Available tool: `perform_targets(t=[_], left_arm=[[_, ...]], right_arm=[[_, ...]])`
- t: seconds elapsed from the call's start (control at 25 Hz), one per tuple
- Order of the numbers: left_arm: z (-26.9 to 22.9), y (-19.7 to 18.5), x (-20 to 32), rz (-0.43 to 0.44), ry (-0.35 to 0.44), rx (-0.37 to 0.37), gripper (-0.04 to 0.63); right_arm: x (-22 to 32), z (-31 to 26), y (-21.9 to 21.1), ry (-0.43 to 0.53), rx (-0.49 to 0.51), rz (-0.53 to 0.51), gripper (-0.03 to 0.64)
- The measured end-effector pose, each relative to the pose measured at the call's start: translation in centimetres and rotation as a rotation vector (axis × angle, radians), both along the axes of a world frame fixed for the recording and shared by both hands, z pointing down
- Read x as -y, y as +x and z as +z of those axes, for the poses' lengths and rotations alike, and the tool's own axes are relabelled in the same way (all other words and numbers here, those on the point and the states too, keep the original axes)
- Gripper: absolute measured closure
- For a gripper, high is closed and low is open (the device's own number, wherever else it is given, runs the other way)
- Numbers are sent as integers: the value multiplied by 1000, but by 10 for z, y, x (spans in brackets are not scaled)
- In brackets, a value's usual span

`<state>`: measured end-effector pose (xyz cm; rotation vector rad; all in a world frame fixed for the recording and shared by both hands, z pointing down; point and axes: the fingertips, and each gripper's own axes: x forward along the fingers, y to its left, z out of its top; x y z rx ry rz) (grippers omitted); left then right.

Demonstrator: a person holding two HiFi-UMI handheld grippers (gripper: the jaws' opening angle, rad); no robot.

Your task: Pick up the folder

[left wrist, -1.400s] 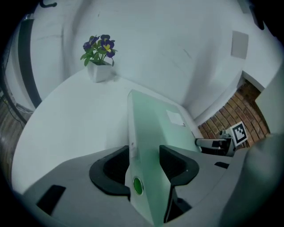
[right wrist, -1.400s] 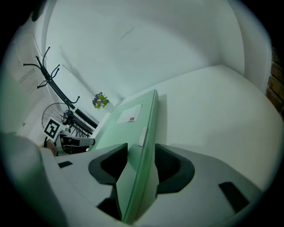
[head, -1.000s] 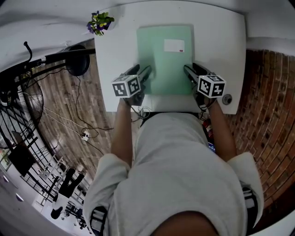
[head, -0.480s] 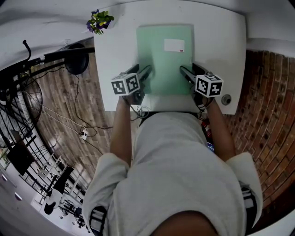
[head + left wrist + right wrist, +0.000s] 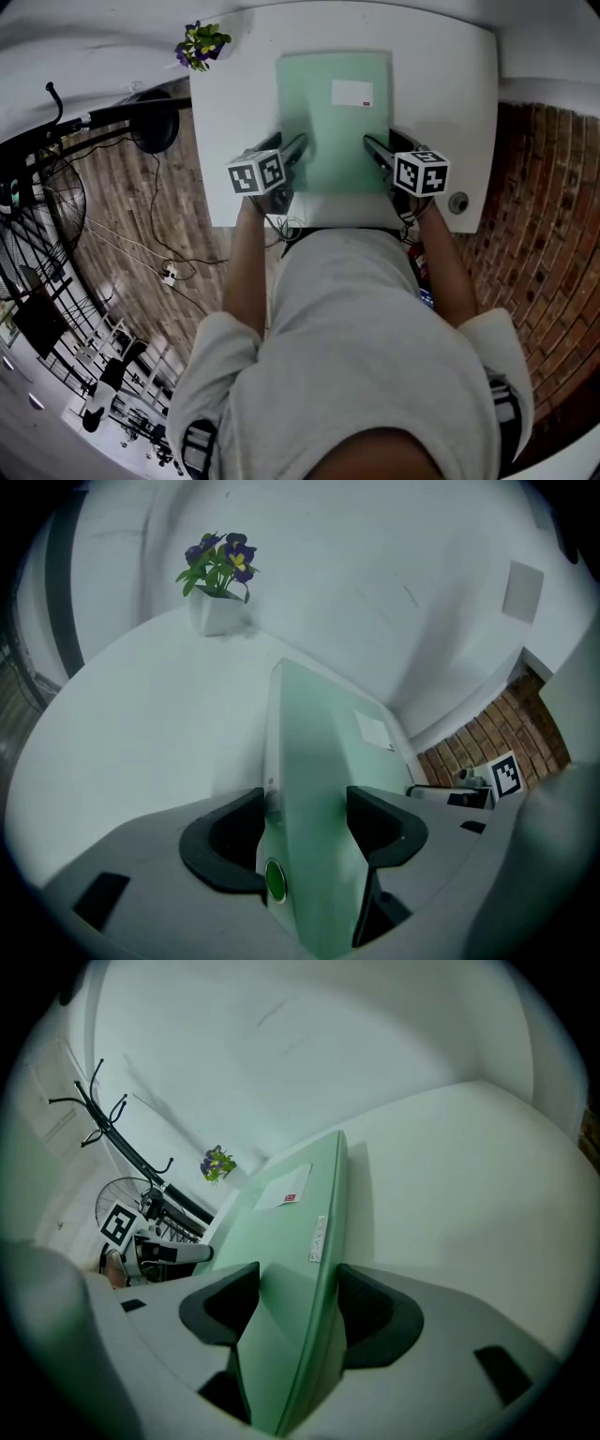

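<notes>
A white bench (image 5: 234,112) stands between wood flooring on the left and a brick wall on the right, with a small plant (image 5: 202,45) at its far left corner. The green folder (image 5: 333,122) lies flat near the middle of the bench. Its long axis runs straight away from the person and its labelled face is up.

The left hand-held gripper (image 5: 292,146) sits at the folder's near left edge and the right hand-held gripper (image 5: 382,148) at its near right edge. Both slant down and forward. The near end of the folder therefore lies directly between the two hands, and neither is clearly the nearer.

Each gripper view shows the jaws spread wide and rolled on their side, so they straddle the folder's edge, one jaw on each face. Both pairs of jaws have just been opening. The folder fills most of each gap, and I see no pad clearly pressing on it.

As I judge it, the lift has not begun. It depends on both pairs of jaws closing evenly on those two long edges.
</notes>
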<state>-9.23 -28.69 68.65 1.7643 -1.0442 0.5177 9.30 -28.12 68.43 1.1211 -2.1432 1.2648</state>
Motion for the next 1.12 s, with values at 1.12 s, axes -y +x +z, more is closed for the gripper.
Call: perform_targets(t=[1.12], left_arm=[[-26, -12, -22, -14, 82, 25, 319]], right_arm=[[-5, -35, -12, 123, -78, -65, 360]])
